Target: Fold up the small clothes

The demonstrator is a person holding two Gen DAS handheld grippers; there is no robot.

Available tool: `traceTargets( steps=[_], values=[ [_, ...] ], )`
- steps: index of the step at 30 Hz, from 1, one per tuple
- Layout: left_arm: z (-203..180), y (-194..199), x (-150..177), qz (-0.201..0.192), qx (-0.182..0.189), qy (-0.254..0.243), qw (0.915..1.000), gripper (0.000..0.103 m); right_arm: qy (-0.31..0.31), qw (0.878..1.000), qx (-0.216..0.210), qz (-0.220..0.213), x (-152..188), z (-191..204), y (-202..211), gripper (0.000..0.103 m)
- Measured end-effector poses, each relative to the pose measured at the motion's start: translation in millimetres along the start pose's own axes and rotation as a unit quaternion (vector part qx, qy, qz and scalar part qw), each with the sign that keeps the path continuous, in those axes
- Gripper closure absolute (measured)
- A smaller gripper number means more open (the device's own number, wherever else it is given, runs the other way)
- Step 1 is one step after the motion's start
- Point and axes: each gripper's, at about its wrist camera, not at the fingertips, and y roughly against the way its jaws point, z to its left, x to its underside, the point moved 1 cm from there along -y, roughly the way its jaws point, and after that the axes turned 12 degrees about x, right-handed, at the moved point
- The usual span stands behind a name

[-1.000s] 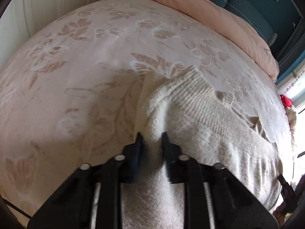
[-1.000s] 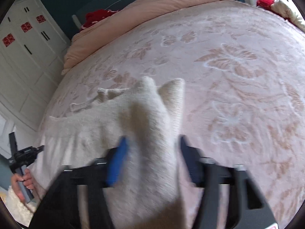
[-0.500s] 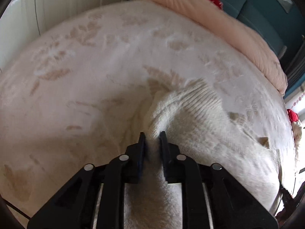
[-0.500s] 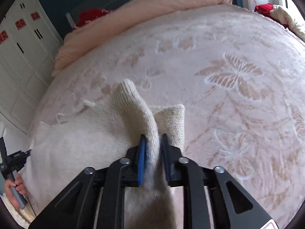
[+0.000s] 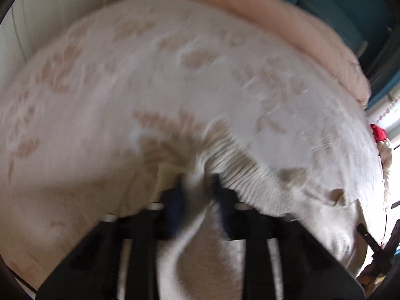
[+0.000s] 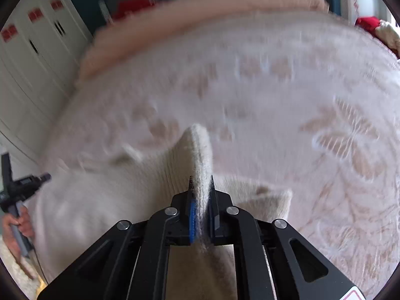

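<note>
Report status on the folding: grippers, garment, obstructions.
Left gripper and right gripper both shut on cream sweater. Sweater partly lifted off bedspread. Nothing obstructing.

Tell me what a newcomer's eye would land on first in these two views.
First, the cream knit sweater bunched at the centre of the bed, a fold of it pinched by the right gripper and another by the left gripper. Next, the pale floral bedspread under it, which fills both views. Beyond it, a pink duvet lies rolled along the bed's far edge.

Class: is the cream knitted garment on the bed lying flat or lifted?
Partly lifted: both grippers pinch the cream knitted garment into raised ridges.
</note>
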Motion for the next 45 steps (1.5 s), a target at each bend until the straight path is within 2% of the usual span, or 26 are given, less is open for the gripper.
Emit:
traceTargets(
  steps=[1, 3, 4, 6, 7, 8, 9, 10, 12, 13, 14, 19, 23, 25, 27, 29, 31, 32, 33, 34, 35, 36, 38, 42, 43, 45],
  values=[
    [-1.9, 12.4, -5.5, -0.03, 0.01, 0.0, 0.9995, 0.1, -0.015, 1.0, -0.002, -0.02, -3.4, -4.4, 10.3, 0.096],
    [4.3, 17.3, -15.3, -0.048, 0.003, 0.017, 0.9987, 0.1, -0.045, 0.998, -0.005, -0.03, -6.5, -17.9, 10.2, 0.095],
    [8.5, 13.9, -19.0, -0.047, -0.004, 0.03, 0.9984, 0.1, -0.043, 0.999, 0.005, 0.001, -4.3, -22.3, -9.1, 0.093],
    [26.5, -12.2, -19.9, -0.007, -0.032, 0.056, 0.9979, 0.1, -0.044, 0.997, 0.022, 0.063, 5.6, -27.6, -35.5, 0.089],
    [35.2, -21.0, -14.9, 0.017, -0.036, 0.072, 0.9967, 0.1, -0.056, 0.996, 0.015, 0.068, 10.3, -30.8, -34.9, 0.089],
    [40.0, -17.9, -10.1, 0.017, -0.023, 0.081, 0.9963, 0.1, -0.067, 0.997, 0.003, 0.047, 14.8, -34.1, -18.9, 0.088],
    [41.2, -7.4, -5.0, 0.001, -0.005, 0.082, 0.9966, 0.099, -0.068, 0.997, 0.003, 0.028, 18.1, -35.7, -3.1, 0.082],
    [41.2, 6.1, 0.3, -0.014, 0.008, 0.08, 0.9967, 0.095, -0.066, 0.998, 0.008, 0.005, 25.5, -38.3, 20.8, 0.076],
    [41.7, 40.1, 16.7, -0.036, 0.03, 0.067, 0.9966, 0.073, -0.064, 0.998, 0.01, -0.023, 41.9, -43.0, 53.3, 0.048],
    [42.6, 54.9, 26.6, -0.045, 0.037, 0.066, 0.9961, 0.053, -0.064, 0.998, 0.006, -0.029, 53.0, -45.5, 66.8, 0.045],
    [46.4, 75.9, 43.4, -0.056, 0.045, 0.07, 0.9949, 0.042, -0.062, 0.998, 0.003, -0.023, 72.2, -49.9, 80.0, 0.043],
    [71.5, 114.4, 117.2, -0.042, 0.044, 0.107, 0.9924, 0.029, -0.079, 0.997, -0.012, 0.016, 147.4, -60.3, 102.8, 0.041],
    [97.0, 117.8, 172.8, -0.059, 0.052, 0.191, 0.9785, 0.023, -0.138, 0.986, -0.077, 0.053, 182.4, -61.8, 90.4, 0.039],
    [90.0, 118.4, 175.6, -0.086, 0.044, 0.192, 0.9767, 0.019, -0.16, 0.98, -0.103, 0.059, 181.8, -59.7, 82.9, 0.036],
    [83.3, 111.4, 172.0, -0.09, 0.044, 0.199, 0.9748, 0.013, -0.181, 0.974, -0.124, 0.054, 176.5, -56.4, 75.8, 0.027],
    [77.5, 101.0, 165.1, -0.091, 0.031, 0.216, 0.9717, 0.007, -0.207, 0.966, -0.142, 0.058, 169.8, -53.9, 63.8, 0.027],
    [74.1, 93.0, 157.9, -0.088, 0.027, 0.222, 0.9708, 0.007, -0.227, 0.961, -0.146, 0.058, 163.5, -53.1, 56.2, 0.027],
    [71.2, 88.6, 152.0, -0.08, 0.03, 0.228, 0.9699, 0.016, -0.234, 0.959, -0.151, 0.053, 158.8, -52.1, 54.5, 0.033],
    [69.8, 87.8, 149.3, -0.076, 0.045, 0.231, 0.9688, 0.027, -0.24, 0.957, -0.153, 0.052, 154.1, -51.8, 53.9, 0.062],
    [67.3, 84.3, 144.1, -0.062, 0.051, 0.24, 0.9676, 0.053, -0.244, 0.955, -0.159, 0.055, 149.2, -51.7, 54.1, 0.078],
    [66.6, 84.4, 143.2, -0.054, 0.057, 0.247, 0.9659, 0.066, -0.254, 0.95, -0.173, 0.053, 144.7, -54.7, 58.6, 0.079],
    [66.1, 86.2, 141.3, -0.049, 0.072, 0.255, 0.9629, 0.068, -0.259, 0.949, -0.177, 0.041, 141.2, -57.9, 68.3, 0.081],
    [62.8, 104.7, 141.0, -0.057, 0.083, 0.26, 0.9604, 0.077, -0.236, 0.957, -0.169, 0.017, 133.5, -59.7, 98.5, 0.082],
    [55.2, 147.0, 169.1, -0.05, 0.1, 0.248, 0.9623, 0.081, -0.177, 0.976, -0.127, -0.004, 144.2, -70.2, 143.2, 0.082],
    [55.2, 152.1, 180.4, -0.042, 0.096, 0.244, 0.9641, 0.081, -0.153, 0.983, -0.1, 0.001, 157.0, -74.8, 148.5, 0.082],
    [59.0, 150.6, 212.0, -0.017, 0.077, 0.237, 0.9684, 0.081, -0.143, 0.986, -0.075, 0.039, 179.9, -85.6, 134.3, 0.081]
  ],
)
